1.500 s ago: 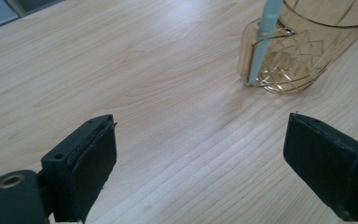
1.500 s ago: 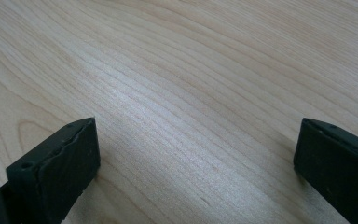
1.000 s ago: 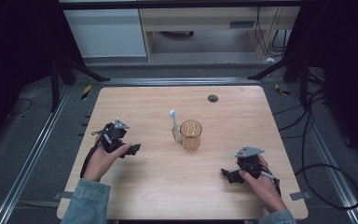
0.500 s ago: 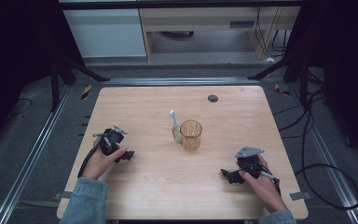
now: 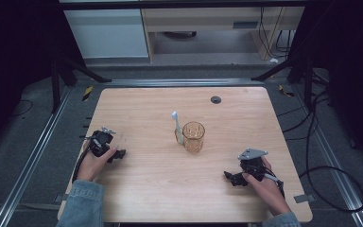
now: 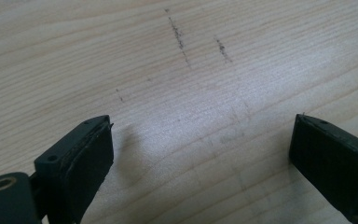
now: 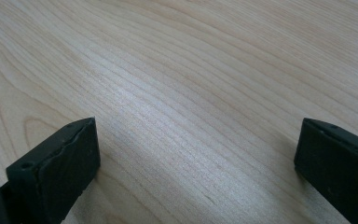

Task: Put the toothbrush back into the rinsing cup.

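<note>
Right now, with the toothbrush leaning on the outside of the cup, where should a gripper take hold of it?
Probably the bare handle below the head of the toothbrush, approached from the left gripper side: the amber cup blocks its right side, and those jaws are open.

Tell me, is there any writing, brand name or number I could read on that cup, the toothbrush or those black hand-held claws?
None can be read.
Amber cup: ribbed glass, no print.
Toothbrush: plain white, too small to show a brand.
Left gripper and right gripper: black jaws, unmarked.
Table: bare wood with a few dark scuffs.
</note>
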### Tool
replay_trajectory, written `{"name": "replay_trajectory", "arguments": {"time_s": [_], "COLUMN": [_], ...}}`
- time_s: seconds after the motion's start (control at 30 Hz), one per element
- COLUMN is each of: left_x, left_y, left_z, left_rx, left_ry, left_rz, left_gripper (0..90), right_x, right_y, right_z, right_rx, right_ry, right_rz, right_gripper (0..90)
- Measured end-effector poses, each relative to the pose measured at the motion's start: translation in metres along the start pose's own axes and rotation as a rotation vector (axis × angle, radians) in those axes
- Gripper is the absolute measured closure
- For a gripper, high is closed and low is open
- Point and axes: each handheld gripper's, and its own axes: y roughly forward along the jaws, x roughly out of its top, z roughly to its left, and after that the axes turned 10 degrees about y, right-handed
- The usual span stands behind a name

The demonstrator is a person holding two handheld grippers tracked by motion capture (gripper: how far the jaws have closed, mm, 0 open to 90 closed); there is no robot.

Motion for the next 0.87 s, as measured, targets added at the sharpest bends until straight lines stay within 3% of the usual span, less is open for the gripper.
{"name": "replay_trajectory", "arguments": {"time_s": [0.27, 0.87], "left_x": [-0.005, -0.012], "left_y": [0.006, 0.020], "left_z": [0.005, 0.008], "left_rx": [-0.025, 0.009], "left_ry": [-0.053, -0.066], "left_rz": [-0.050, -0.215], "left_gripper": [4.7, 0.0], "right_x": [0.000, 0.000], "right_y": [0.000, 0.000], "right_z": [0.000, 0.000], "right_rx": [0.000, -0.001], "right_ry": [0.000, 0.000], "right_rz": [0.000, 0.000], "right_gripper": [0.5, 0.4]}}
